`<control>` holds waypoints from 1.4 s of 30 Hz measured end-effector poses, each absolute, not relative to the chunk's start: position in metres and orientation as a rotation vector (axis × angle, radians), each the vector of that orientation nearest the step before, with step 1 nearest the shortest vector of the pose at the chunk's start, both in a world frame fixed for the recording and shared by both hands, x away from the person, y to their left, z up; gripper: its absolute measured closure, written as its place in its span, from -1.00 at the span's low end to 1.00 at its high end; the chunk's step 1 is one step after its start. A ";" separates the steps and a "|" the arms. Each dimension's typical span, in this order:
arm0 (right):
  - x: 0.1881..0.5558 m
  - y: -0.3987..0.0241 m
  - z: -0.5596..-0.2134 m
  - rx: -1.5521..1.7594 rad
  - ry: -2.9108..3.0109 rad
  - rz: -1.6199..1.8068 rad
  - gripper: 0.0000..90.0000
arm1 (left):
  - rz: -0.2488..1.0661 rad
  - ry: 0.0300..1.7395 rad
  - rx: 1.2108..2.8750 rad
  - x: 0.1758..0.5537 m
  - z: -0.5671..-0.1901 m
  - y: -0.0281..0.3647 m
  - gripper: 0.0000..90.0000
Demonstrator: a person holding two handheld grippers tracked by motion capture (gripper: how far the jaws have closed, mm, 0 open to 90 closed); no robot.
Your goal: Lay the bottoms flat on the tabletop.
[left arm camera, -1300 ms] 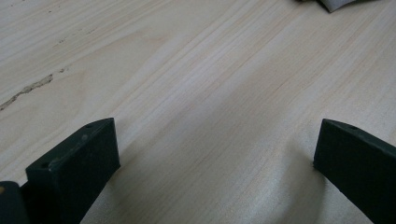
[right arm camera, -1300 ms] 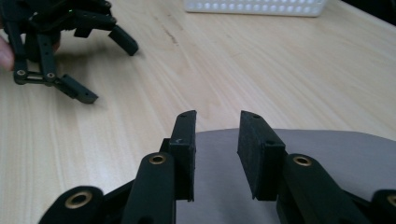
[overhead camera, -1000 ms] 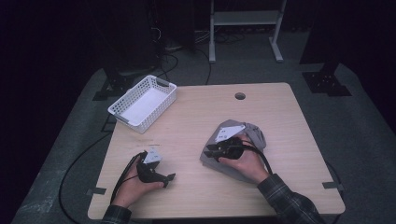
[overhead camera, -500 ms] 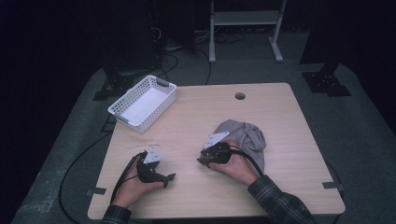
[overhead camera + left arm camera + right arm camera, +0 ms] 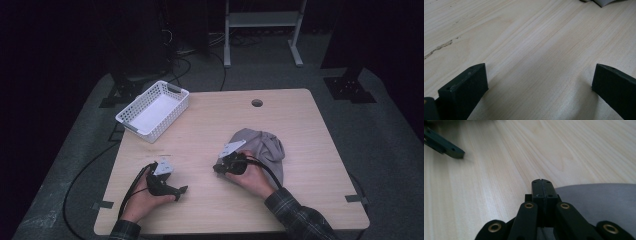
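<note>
On the pale wooden table [image 5: 300, 115], toward its right half, lies a crumpled grey cloth [image 5: 262, 145]. The right gripper [image 5: 220, 167] sits at the cloth's near left edge, held low over the tabletop by the person's right hand [image 5: 252, 177], whose plaid sleeve [image 5: 300, 217] comes in from the bottom of the high view. In the right gripper view its two black jaws are pressed flat together, having just been closing, with their tips [image 5: 541, 187] at the border where the grey cloth [image 5: 599, 200] meets bare wood; whether a fold of the fabric is pinched between them I cannot tell.

The left gripper [image 5: 180, 192] rests near the table's front left part, well apart from the cloth, in the person's left hand [image 5: 142, 197]. In the left gripper view its jaws stand wide apart with nothing but wood grain between them.

A white plastic lattice basket [image 5: 172, 95] sits at the table's far left corner, partly over the edge.
</note>
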State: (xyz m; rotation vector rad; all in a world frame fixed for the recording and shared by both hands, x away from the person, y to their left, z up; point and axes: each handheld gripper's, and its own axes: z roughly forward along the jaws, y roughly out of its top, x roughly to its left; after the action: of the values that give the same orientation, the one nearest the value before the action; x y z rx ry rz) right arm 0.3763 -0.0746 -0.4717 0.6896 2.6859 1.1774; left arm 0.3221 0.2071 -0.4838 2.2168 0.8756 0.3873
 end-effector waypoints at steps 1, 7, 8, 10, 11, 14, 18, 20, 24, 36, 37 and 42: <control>0.376 -0.076 -0.470 0.693 2.681 1.196 0.99 | 0.390 0.877 2.213 0.322 -0.484 0.207 -1.00; 0.376 -0.087 -0.451 0.703 2.630 1.277 1.00 | 0.379 0.864 2.207 0.323 -0.479 0.206 -0.63; 0.376 -0.089 -0.449 0.702 2.623 1.288 1.00 | 0.364 0.865 2.209 0.324 -0.478 0.205 -0.57; 0.377 -0.092 -0.446 0.711 2.617 1.298 1.00 | 0.313 0.852 2.192 0.325 -0.475 0.200 -0.46; 0.377 -0.093 -0.445 0.714 2.612 1.313 1.00 | 0.286 0.838 2.176 0.325 -0.474 0.197 -0.43; 0.378 -0.095 -0.443 0.721 2.605 1.327 1.00 | 0.242 0.808 2.116 0.326 -0.471 0.179 -0.42; 0.378 -0.095 -0.441 0.723 2.603 1.328 1.00 | 0.198 0.758 2.075 0.328 -0.466 0.153 -0.36; 0.378 -0.096 -0.441 0.722 2.604 1.328 1.00 | 0.175 0.740 2.072 0.330 -0.464 0.142 -0.32; 0.377 -0.097 -0.441 0.713 2.599 1.334 1.00 | 0.120 0.719 2.068 0.332 -0.467 0.126 -0.22; 0.375 -0.096 -0.440 0.696 2.599 1.327 1.00 | 0.087 0.749 2.028 0.340 -0.465 0.101 -0.08; 0.375 -0.095 -0.440 0.697 2.599 1.326 1.00 | 0.076 0.757 2.020 0.341 -0.466 0.099 -0.05; 0.374 -0.095 -0.439 0.685 2.598 1.324 1.00 | 0.043 0.821 2.015 0.345 -0.467 0.094 0.18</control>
State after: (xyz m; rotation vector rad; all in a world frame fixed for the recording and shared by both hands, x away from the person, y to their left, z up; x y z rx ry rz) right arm 0.3737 -0.0950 -0.4393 0.6846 2.5982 1.3240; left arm 0.3451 0.0943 -0.4671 2.0151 0.8207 0.0435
